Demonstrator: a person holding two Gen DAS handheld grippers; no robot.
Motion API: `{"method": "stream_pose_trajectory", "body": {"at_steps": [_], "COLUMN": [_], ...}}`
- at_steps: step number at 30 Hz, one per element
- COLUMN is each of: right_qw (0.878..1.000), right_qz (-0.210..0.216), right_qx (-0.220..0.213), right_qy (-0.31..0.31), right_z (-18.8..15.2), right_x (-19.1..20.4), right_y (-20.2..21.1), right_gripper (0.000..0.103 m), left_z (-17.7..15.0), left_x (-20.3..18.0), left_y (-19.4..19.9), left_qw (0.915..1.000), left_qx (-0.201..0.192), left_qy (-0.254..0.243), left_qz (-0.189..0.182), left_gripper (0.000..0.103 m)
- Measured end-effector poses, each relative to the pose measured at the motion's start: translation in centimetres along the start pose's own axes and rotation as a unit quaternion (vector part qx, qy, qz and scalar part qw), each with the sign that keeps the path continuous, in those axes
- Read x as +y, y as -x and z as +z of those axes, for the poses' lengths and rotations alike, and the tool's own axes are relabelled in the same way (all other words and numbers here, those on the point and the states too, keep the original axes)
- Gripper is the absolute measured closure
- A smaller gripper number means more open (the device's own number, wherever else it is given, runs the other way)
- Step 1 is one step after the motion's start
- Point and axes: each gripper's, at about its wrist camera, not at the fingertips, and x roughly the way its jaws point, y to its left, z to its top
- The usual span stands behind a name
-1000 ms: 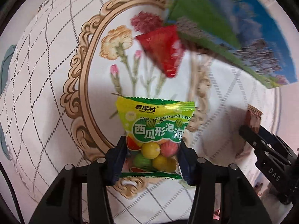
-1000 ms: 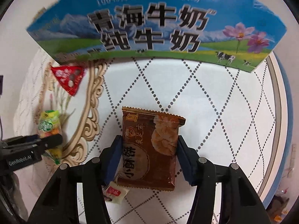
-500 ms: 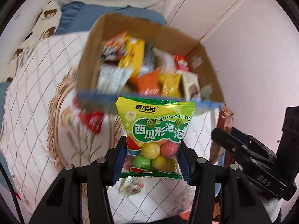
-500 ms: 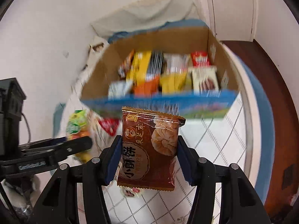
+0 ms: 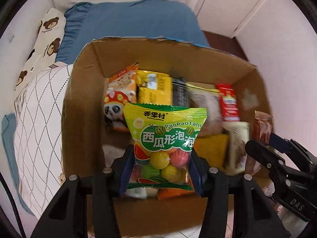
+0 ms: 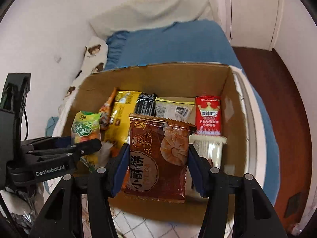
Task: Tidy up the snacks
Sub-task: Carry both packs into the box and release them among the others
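My left gripper (image 5: 161,165) is shut on a yellow-green bubble gum bag (image 5: 165,136) and hangs over the open cardboard box (image 5: 83,103). In the right wrist view the same gum bag (image 6: 86,128) and the left gripper (image 6: 87,145) show at the box's left side. My right gripper (image 6: 156,170) is shut on a brown pastry packet (image 6: 158,158), held above the front of the cardboard box (image 6: 233,91). In the left wrist view the right gripper (image 5: 257,148) and the pastry packet (image 5: 262,127) sit at the box's right wall. Several snack packs stand inside.
A red crowned packet (image 6: 208,115), yellow packs (image 5: 154,90) and an orange panda bag (image 5: 120,95) fill the box's back row. The box rests on a white quilted cloth (image 5: 37,119). A blue bed cover (image 6: 174,43), a bear-print pillow (image 5: 46,39) and a door (image 6: 253,13) lie beyond.
Both grippers rose off the tablecloth and moved forward with their packets, from in front of the box to above its open top. The box's inside has come into view.
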Motion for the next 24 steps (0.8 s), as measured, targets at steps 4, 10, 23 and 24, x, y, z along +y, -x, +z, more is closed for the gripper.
{"method": "stream_pose_trajectory", "body": {"at_steps": [4, 10, 23, 24], "right_qw": [1.000, 0.997, 0.995, 0.995], "right_qz": [0.008, 0.017, -0.061, -0.066], "right_qx": [0.025, 0.071, 0.078, 0.075], "right_qy": [-0.006, -0.025, -0.018, -0.016], "right_z": [1.0, 1.3, -0.7, -1.0], "right_x": [0.1, 0.0, -0.9, -0.9], "right_y": [-2.7, -5.6, -5.1, -4.7], "right_gripper": [0.044, 0.017, 0.005, 0.005], "left_z": [0.9, 1.3, 0.2, -0.1], "left_x": [1.4, 2.3, 2.0, 1.9], "left_y": [-2.0, -3.9, -1.9, -1.5], "left_qw": [0.9997, 0.9984, 0.9992, 0.9992], "left_qx": [0.022, 0.054, 0.021, 0.014], "left_qy": [0.013, 0.017, 0.018, 0.017], "left_qz": [0.002, 0.002, 0.028, 0.033], "left_gripper": [0.055, 0.054, 0.011, 0.011]}}
